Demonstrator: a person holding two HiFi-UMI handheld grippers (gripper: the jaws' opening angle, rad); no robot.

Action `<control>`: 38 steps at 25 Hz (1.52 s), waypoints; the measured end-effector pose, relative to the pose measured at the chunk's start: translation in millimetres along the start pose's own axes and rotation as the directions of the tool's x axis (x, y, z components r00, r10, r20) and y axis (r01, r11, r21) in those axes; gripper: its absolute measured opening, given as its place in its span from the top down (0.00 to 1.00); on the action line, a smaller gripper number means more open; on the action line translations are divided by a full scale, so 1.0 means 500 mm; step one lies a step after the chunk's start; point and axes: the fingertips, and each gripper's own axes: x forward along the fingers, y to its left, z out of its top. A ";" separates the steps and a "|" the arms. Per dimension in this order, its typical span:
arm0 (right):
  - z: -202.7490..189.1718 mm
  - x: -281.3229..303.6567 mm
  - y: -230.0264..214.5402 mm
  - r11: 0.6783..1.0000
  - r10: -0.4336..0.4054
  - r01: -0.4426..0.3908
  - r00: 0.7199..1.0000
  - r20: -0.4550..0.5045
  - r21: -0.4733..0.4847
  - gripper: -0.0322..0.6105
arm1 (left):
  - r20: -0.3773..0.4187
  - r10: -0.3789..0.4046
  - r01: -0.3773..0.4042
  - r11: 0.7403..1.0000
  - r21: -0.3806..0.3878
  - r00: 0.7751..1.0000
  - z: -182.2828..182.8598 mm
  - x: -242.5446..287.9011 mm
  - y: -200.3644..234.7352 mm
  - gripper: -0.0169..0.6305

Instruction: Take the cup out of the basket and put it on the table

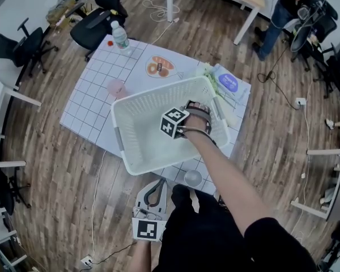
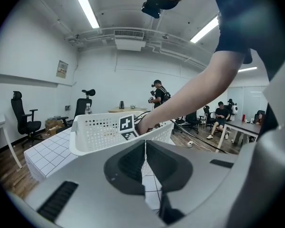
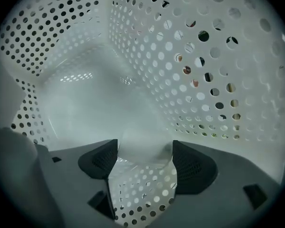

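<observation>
Down inside the white basket (image 1: 137, 135), which sits toward the near edge of the table (image 1: 88, 103), the person's right gripper (image 1: 195, 115) points steeply at the basket's floor, at the end nearest the table's right edge. Its fingers (image 3: 192, 165) stand wide, one on each side of a pale, translucent cup (image 3: 143, 144) that rests on the basket floor close to the perforated wall. As far as I can see, the pads flank the cup without yet pinching it. So the step in hand looks like the reach and grasp, with the lift-out not yet begun. The left gripper (image 2: 145, 151) hangs by the person's body, off the table's near edge, its fingers pressed together on nothing. Next, I'd judge, the right fingers need to close squarely on the cup's sides, gently because it looks thin-walled. They would then need to lift it straight up over the rim and set it on a bare patch of the gridded table, clear of the pink cup (image 1: 117, 88) just beyond the basket.
</observation>
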 end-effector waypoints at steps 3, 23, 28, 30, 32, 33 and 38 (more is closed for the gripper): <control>0.002 -0.001 -0.001 1.000 0.003 -0.003 1.000 0.002 -0.021 0.42 | -0.006 0.008 -0.008 1.000 0.002 1.000 -0.003 0.000 0.001 0.96; 0.036 -0.232 -0.028 0.991 -0.119 0.132 0.917 0.380 -0.010 0.42 | 0.033 -0.013 0.013 1.000 0.000 0.999 0.026 0.019 -0.029 0.96; 0.018 -0.325 -0.026 0.978 -0.187 0.208 0.845 0.501 0.015 0.42 | 0.046 -0.028 0.027 1.000 0.005 0.999 0.039 0.030 -0.046 0.96; 0.009 -0.360 -0.025 0.972 -0.209 0.233 0.812 0.545 0.025 0.42 | 0.051 -0.022 0.022 1.000 0.001 0.998 0.045 0.031 -0.051 0.96; -0.001 -0.395 -0.026 0.966 -0.226 0.255 0.776 0.589 0.035 0.42 | 0.054 -0.015 0.015 1.000 0.003 0.998 0.052 0.033 -0.056 0.96; -0.006 -0.414 -0.027 0.962 -0.237 0.269 0.756 0.610 0.040 0.42 | 0.055 -0.012 0.012 1.000 0.005 0.998 0.055 0.034 -0.058 0.96; -0.041 -0.498 -0.030 0.936 -0.287 0.348 0.652 0.702 0.059 0.42 | 0.055 0.010 -0.010 1.000 -0.001 0.998 0.064 0.036 -0.075 0.96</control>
